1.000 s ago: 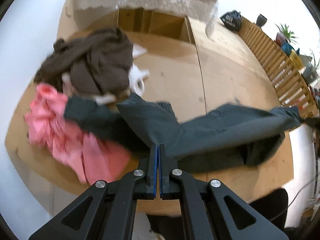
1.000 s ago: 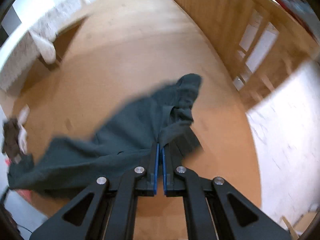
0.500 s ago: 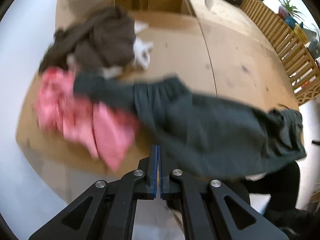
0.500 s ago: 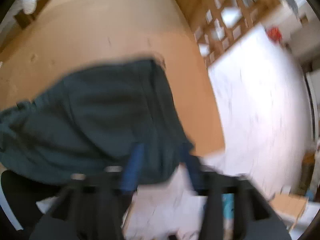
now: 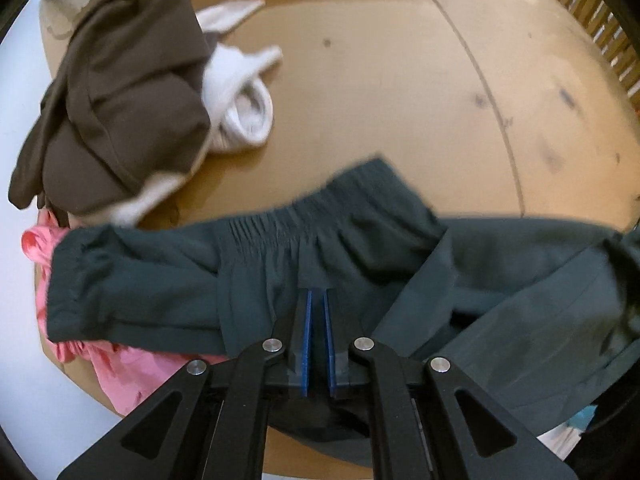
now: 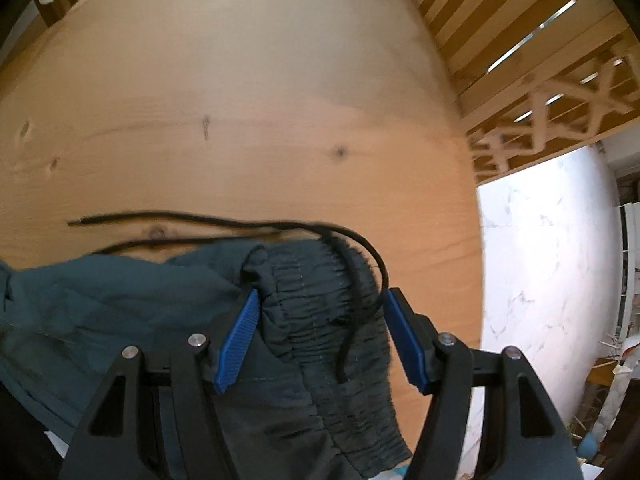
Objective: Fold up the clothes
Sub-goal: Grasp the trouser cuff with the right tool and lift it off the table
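Note:
Dark green trousers (image 5: 160, 280) lie spread across the near side of the wooden table (image 5: 400, 100), partly draped over its front edge. My left gripper (image 5: 317, 296) sits just below the gathered waistband, its blue pads nearly closed with the cloth between them. In the right wrist view the trousers (image 6: 120, 312) end in an elastic waistband. My right gripper (image 6: 324, 296) stands open astride that waistband, not clamping it. A black drawstring (image 6: 180, 216) trails left over the table (image 6: 240, 100).
A brown garment (image 5: 120, 92) is heaped at the far left over a white one (image 5: 244, 108). A pink garment (image 5: 120, 372) lies under the trousers' left end at the table edge. A slatted wooden rail (image 6: 500, 32) borders the table's right side.
The trousers have come down from the air and now rest on the table. My right gripper has opened and let go of the waistband. Both grippers have dropped closer to the cloth.

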